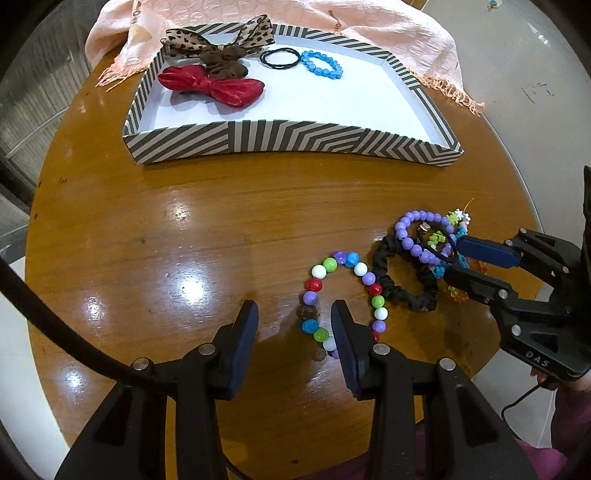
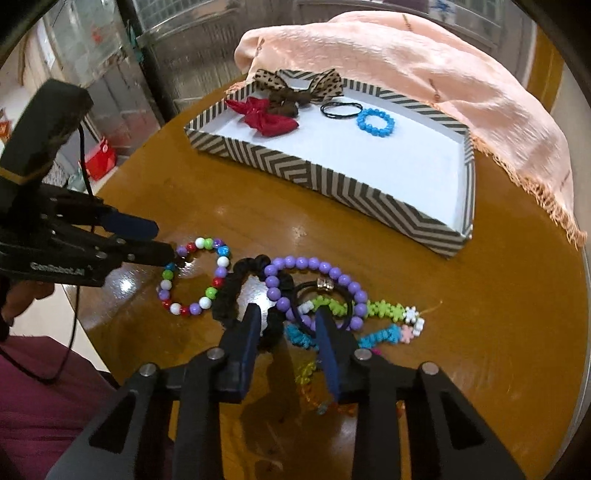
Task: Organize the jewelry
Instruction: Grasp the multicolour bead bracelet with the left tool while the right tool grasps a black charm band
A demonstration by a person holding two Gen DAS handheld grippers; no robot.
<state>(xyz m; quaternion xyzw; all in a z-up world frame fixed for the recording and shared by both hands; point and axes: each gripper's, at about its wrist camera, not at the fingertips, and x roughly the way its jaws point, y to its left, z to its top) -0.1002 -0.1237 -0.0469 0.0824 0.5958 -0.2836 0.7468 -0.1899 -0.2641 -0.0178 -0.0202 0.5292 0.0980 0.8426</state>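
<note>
On the round wooden table [image 1: 184, 221] lies a bracelet of many-coloured beads [image 1: 360, 268] [image 2: 205, 302]. My left gripper [image 1: 293, 321] [image 2: 164, 242] stands open over its near loop, with a few beads between the fingers. To the right is a tangle: a purple bead bracelet [image 1: 400, 232] [image 2: 314, 263], a black scrunchie [image 1: 402, 295] [image 2: 225, 295], a black hair tie with a gold charm [image 2: 325, 284] and flower-bead strings [image 2: 380, 308]. My right gripper [image 2: 288, 317] [image 1: 456, 260] straddles the near side of the purple bracelet and the scrunchie, its pads apart.
A striped tray [image 1: 295, 138] [image 2: 332, 177] at the back holds a red bow [image 1: 214, 86], a leopard bow [image 1: 221, 40], black hair ties [image 1: 280, 59] and a blue bracelet [image 1: 321, 64]. A peach scarf [image 1: 388, 33] [image 2: 443, 74] lies behind it. The table edge curves close on both sides.
</note>
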